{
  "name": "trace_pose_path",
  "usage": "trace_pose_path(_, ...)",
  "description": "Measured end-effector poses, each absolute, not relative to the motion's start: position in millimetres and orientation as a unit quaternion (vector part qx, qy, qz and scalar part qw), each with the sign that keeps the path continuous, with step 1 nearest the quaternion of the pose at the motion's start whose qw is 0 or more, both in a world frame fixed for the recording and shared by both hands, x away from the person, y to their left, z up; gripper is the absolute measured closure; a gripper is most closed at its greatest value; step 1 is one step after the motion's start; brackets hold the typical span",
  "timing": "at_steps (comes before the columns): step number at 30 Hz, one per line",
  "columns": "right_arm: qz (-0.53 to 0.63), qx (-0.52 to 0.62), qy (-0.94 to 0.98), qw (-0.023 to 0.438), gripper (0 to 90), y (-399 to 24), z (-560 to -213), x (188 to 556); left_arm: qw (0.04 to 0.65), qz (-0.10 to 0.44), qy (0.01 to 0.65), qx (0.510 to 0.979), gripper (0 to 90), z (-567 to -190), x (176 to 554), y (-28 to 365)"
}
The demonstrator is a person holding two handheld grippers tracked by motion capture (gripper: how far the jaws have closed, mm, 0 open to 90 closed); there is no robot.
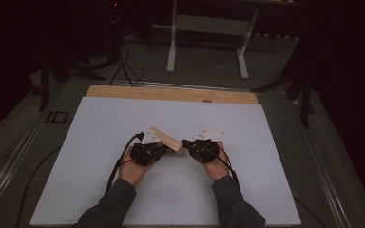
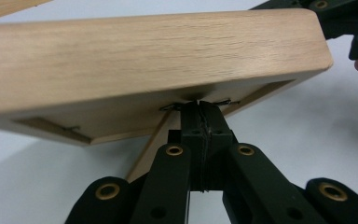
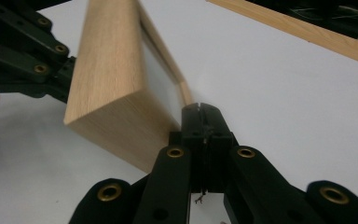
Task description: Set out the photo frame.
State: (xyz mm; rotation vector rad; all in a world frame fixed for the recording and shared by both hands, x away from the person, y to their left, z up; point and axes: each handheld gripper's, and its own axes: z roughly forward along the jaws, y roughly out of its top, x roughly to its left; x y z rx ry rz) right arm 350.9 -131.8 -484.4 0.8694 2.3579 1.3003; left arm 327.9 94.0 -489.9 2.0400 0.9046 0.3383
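Closed jaws on both the left gripper (image 2: pixel 199 109) and right gripper (image 3: pixel 200 112) pressed against opposite sides of the wooden frame (image 1: pixel 167 139), apparently steadying it tilted above the white sheet (image 1: pixel 100 190).

Left gripper (image 1: pixel 164 148) and right gripper (image 1: pixel 186 143) flanking tilted wooden frame (image 1: pixel 166 139), white board (image 1: pixel 100 142)

The high view is dim, with the room beyond the white sheet (image 1: pixel 171 190) sunk in darkness. Both gripper views are brighter, evenly lit from above; the wooden frame (image 2: pixel 154 56) just ahead of the jaws looks soft and casts a shadow underneath.
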Motion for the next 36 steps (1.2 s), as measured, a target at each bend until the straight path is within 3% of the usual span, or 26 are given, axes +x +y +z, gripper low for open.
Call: trace_pose_path(36, 0.452, 0.274, 0.836, 0.145, 89.7, -117, -486, 340, 0.42, 0.125, 0.377, 0.816, 89.6, -498, 338, 103)
